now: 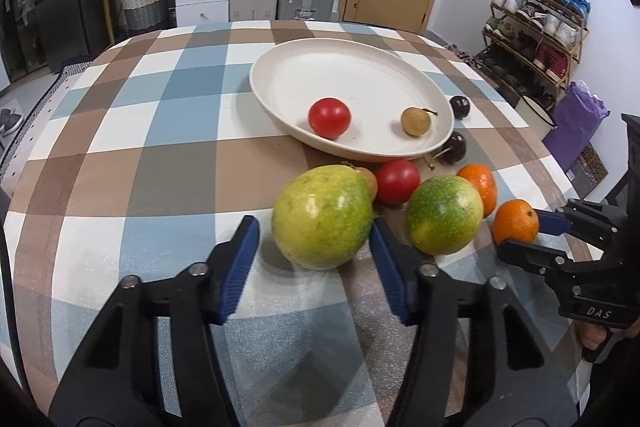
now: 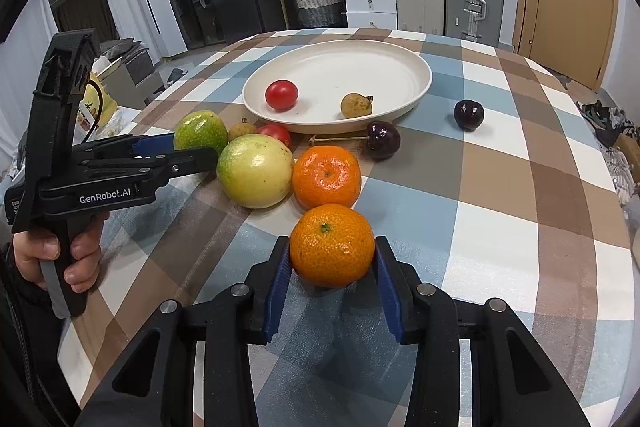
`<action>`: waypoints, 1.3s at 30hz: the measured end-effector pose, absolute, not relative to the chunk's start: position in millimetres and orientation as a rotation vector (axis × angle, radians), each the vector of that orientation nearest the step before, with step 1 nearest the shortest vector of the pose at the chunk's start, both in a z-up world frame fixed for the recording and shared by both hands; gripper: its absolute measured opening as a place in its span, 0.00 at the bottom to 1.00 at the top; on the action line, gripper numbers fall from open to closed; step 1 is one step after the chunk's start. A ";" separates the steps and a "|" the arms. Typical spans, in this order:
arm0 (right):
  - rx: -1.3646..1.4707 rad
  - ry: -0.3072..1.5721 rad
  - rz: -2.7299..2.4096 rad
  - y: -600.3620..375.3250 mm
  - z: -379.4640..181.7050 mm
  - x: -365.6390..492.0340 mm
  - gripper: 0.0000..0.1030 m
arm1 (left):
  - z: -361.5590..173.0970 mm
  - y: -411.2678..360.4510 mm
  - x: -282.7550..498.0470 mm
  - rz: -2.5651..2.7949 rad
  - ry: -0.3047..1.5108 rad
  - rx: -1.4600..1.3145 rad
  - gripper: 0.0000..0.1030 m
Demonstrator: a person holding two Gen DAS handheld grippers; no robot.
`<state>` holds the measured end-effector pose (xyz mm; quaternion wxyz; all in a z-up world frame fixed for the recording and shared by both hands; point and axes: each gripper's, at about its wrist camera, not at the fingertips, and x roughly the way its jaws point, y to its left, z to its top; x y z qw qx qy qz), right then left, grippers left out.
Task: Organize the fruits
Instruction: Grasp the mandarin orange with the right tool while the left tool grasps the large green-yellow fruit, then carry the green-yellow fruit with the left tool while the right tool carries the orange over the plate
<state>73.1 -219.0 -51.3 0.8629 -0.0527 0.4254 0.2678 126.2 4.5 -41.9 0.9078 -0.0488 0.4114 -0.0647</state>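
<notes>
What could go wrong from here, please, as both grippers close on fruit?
1. The left gripper straddles the large yellow-green round fruit; its right pad touches, the left stands apart, so closing might push it sideways.
2. The right gripper grips the near orange mandarin; lifting may nudge the second mandarin.

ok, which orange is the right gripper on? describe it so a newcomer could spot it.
Start at the cream plate on the checked tablecloth; a cluster of fruit lies in front of it. The target orange is the nearest one in the right wrist view, sitting between the right gripper pads. Unlike the other orange, it shows a green stem nub.
</notes>
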 end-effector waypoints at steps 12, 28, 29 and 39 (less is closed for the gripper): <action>-0.109 0.885 0.562 -217.1 -48.8 72.7 0.40 | -38.8 2.9 118.3 -0.146 0.832 -0.087 0.45; -0.124 0.833 0.566 -216.9 -28.6 69.8 0.40 | -17.2 7.8 104.9 -0.140 0.774 -0.104 0.45; -0.125 0.826 0.566 -216.8 -26.7 69.8 0.40 | -15.8 7.7 104.3 -0.140 0.771 -0.106 0.45; -0.127 0.772 0.576 -215.5 -7.2 74.6 0.40 | -12.7 0.9 105.7 -0.150 0.771 -0.098 0.45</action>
